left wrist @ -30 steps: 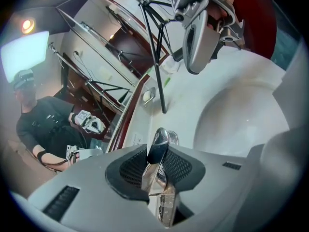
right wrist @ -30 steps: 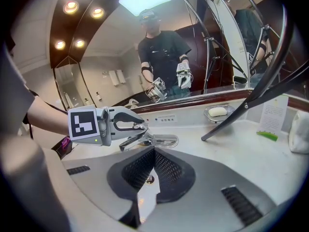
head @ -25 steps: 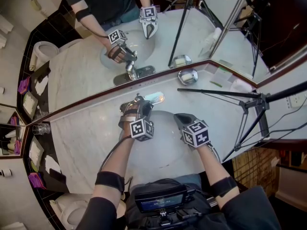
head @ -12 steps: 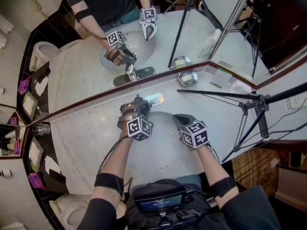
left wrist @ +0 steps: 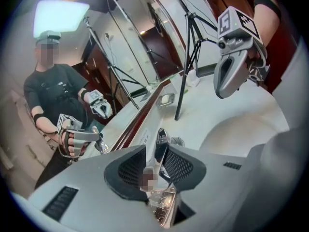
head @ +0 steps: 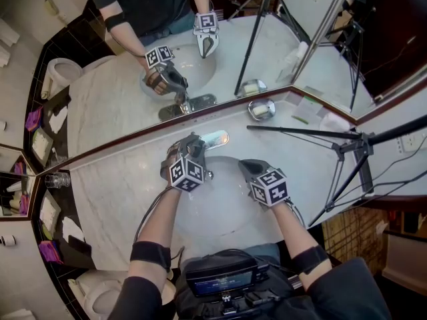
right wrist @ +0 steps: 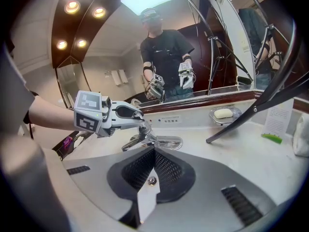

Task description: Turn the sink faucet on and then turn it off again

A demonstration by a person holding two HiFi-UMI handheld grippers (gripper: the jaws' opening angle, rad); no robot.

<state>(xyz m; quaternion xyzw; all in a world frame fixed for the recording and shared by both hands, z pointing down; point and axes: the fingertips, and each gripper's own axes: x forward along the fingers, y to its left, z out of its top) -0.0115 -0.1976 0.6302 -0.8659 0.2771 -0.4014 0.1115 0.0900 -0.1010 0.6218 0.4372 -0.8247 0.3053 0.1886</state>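
The chrome faucet (head: 212,139) stands at the back rim of the white sink basin (head: 227,209). My left gripper (head: 193,148) reaches over it from the near side, shut on the faucet's lever handle (left wrist: 161,138). In the left gripper view the chrome lever stands upright between the two dark pads (left wrist: 179,164). The right gripper view shows the left gripper (right wrist: 136,114) on top of the faucet (right wrist: 157,140), its spout pointing right. My right gripper (head: 248,168) hovers over the basin to the right, shut with nothing in it, its tips meeting (right wrist: 153,154).
A wall mirror (head: 200,52) runs behind the counter. Black tripod legs (head: 300,131) cross the counter at the right. A soap dish with soap (head: 261,108) sits behind the faucet's right. A glass (head: 59,179) stands far left, a toilet (head: 100,297) below the counter's left.
My left gripper has rolled about its own line and shifted a little left and toward the mirror, still on the faucet handle. The right gripper has kept still.
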